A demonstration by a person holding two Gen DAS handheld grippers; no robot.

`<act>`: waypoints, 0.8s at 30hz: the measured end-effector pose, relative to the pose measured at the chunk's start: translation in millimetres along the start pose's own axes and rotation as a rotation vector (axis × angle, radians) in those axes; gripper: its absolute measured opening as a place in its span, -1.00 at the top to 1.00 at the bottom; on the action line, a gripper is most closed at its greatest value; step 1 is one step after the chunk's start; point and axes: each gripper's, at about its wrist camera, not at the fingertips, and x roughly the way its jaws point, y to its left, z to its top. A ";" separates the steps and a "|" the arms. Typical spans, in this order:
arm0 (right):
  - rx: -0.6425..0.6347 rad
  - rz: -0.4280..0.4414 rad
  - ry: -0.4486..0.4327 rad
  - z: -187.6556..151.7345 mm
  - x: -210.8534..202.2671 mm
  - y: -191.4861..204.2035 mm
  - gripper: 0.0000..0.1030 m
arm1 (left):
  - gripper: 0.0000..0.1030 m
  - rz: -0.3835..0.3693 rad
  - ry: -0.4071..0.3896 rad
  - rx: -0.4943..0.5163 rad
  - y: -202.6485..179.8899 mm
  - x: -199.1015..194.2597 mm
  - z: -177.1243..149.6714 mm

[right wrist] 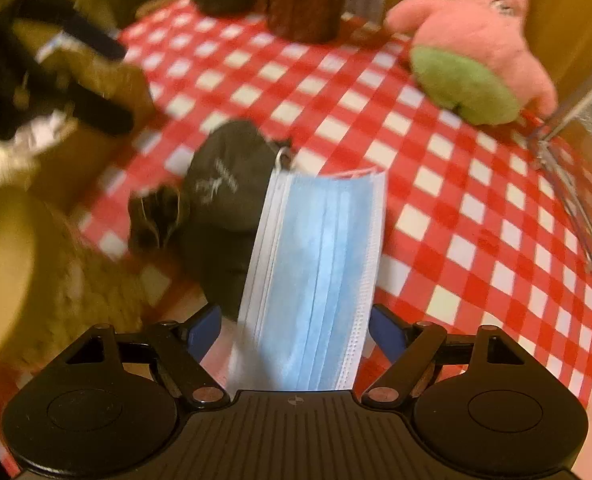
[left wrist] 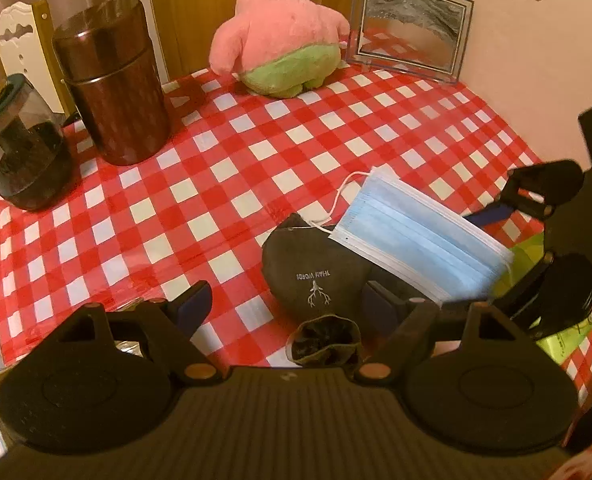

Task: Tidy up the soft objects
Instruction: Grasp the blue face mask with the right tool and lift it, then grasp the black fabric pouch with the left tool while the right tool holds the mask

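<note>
From the left wrist camera, the left gripper (left wrist: 292,304) hangs low over the red checked tablecloth (left wrist: 224,168) with its fingers well apart and nothing between them. Just ahead of it lies a dark sock (left wrist: 315,276), its rolled cuff nearest the camera. A blue face mask (left wrist: 419,236) rests with one end over the sock, and at its other end the right gripper (left wrist: 511,240) comes in from the side. At the back of the table a pink starfish plush (left wrist: 280,36) sits upright beside a glass picture frame (left wrist: 407,28), well apart from the sock and mask. A brown tin (left wrist: 116,84) and a glass jar (left wrist: 20,148) stand on the left.

From the right wrist camera, which is blurred, the mask (right wrist: 315,276) runs forward from between the blue pads (right wrist: 206,328), which stand wide on either side of it; they seem not to be pressing it, though the near end is hidden behind the gripper body. The sock (right wrist: 220,188) lies beside and partly under the mask.

The tidying looks to be at an early stage: sock and mask lie loosely overlapped in the middle, neither lifted nor laid straight, and the plush stands off alone.
</note>
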 end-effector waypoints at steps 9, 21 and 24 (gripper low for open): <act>0.027 -0.006 0.021 -4.3 15.4 -12.4 -0.23 | -0.56 -0.011 0.019 -0.016 5.4 15.3 0.3; 0.145 -0.063 -0.106 -5.5 -21.8 -45.0 0.99 | -0.56 -0.023 0.064 -0.007 6.0 37.2 4.8; 0.174 -0.079 -0.151 -5.5 -31.6 -52.8 0.99 | -0.57 -0.029 0.077 -0.013 6.2 48.4 6.9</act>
